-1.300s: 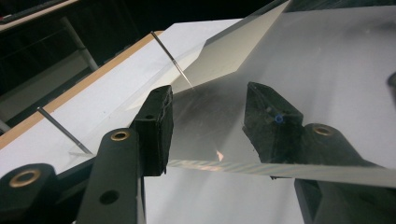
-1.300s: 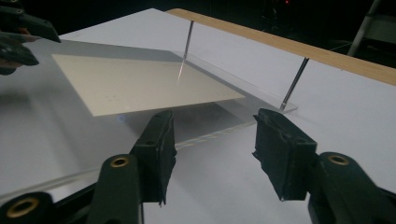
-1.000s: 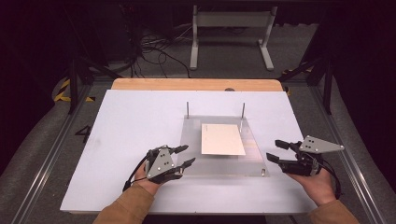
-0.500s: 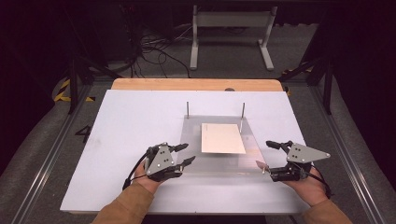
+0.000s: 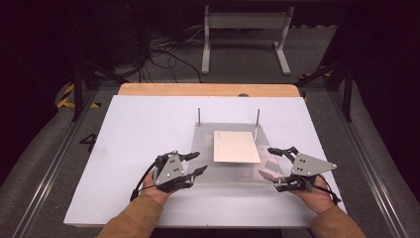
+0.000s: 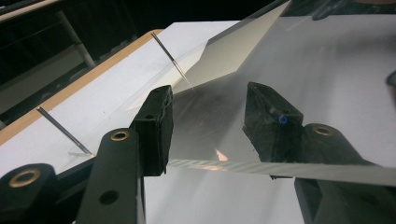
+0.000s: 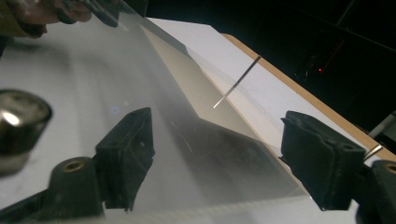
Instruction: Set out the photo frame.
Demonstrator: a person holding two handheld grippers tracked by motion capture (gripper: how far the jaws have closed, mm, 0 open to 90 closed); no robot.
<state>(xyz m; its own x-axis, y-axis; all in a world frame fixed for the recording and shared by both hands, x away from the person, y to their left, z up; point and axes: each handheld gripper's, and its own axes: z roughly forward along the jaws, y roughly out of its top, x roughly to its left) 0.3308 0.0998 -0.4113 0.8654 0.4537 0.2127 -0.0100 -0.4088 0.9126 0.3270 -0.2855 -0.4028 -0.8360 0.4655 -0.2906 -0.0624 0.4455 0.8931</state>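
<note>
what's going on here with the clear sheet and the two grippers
A person holds the left gripper and right gripper at the near corners of a clear acrylic plate on the white table. A cream sheet of paper lies on it, near two upright pins. Both grippers are open.

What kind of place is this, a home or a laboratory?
Probably a laboratory or test bench: a white board with a clear plate and two pins, cables on a dark floor, metal frames.
</note>
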